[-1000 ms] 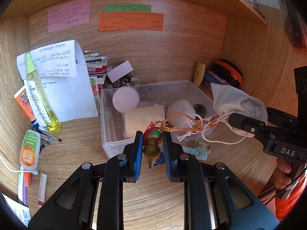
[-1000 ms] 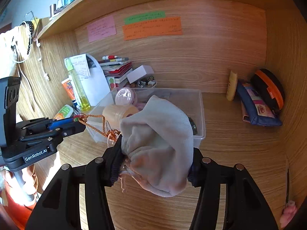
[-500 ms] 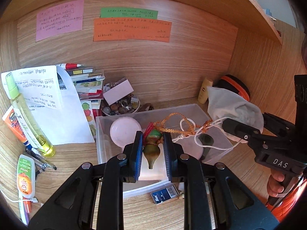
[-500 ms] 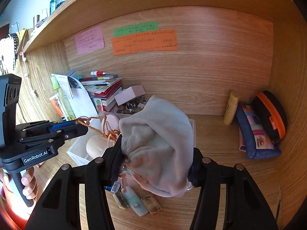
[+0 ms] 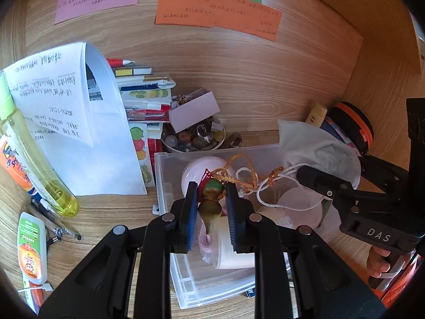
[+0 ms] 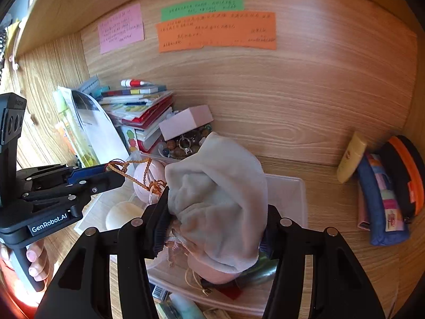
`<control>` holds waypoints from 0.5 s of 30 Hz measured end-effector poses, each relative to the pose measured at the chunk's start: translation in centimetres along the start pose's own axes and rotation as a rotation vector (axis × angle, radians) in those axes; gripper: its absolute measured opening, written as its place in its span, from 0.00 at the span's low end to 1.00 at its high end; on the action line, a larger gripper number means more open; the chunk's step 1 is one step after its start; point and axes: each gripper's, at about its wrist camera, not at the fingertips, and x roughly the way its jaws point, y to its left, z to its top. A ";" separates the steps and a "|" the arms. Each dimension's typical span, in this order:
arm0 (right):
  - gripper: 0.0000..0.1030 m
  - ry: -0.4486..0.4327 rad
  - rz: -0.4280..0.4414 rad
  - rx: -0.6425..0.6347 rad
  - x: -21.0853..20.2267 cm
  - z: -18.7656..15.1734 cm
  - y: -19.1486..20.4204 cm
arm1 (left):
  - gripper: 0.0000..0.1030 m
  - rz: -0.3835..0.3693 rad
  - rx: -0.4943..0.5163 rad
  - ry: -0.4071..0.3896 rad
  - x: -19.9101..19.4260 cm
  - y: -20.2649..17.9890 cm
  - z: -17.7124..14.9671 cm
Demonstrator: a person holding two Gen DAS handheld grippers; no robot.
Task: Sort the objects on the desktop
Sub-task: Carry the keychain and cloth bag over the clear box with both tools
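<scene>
My left gripper [image 5: 211,188] is shut on a small green and olive gourd charm [image 5: 209,207], held over a clear plastic box [image 5: 164,175]. An orange braided cord [image 5: 239,164] runs from the charm to the white drawstring of a grey cloth pouch [image 5: 313,146]. My right gripper [image 6: 216,199] is shut on that pouch [image 6: 220,175], which bulges up between the fingers and hides the right pad. In the right wrist view the left gripper [image 6: 114,171] is at the left with the cord [image 6: 132,172] hanging from it. A pink round case [image 5: 191,170] lies in the box.
A bowl of beads [image 5: 194,138], a pink card box [image 5: 194,109] and a book stack [image 5: 148,93] sit behind the plastic box. A paper sheet [image 5: 66,111], yellow bottle [image 5: 32,159], pens and glue bottle [image 5: 30,247] lie left. Pencil cases [image 6: 385,196] and a cream tube [image 6: 350,159] lie right.
Both grippers have moved forward together towards the back wall, carrying charm and pouch. The box has slid from ahead of them to beneath them. Neither grip has changed.
</scene>
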 end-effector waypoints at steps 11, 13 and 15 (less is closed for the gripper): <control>0.50 0.098 -0.001 -0.006 4.2 -1.3 -0.1 | 0.19 -0.010 -0.029 0.053 1.9 1.5 -0.6; 0.50 0.099 0.001 -0.005 4.4 -1.4 -0.2 | 0.19 -0.004 -0.031 0.056 1.8 1.4 -0.6; 0.50 0.101 0.000 -0.010 4.5 -1.4 -0.2 | 0.19 -0.006 -0.033 0.063 1.8 1.4 -0.5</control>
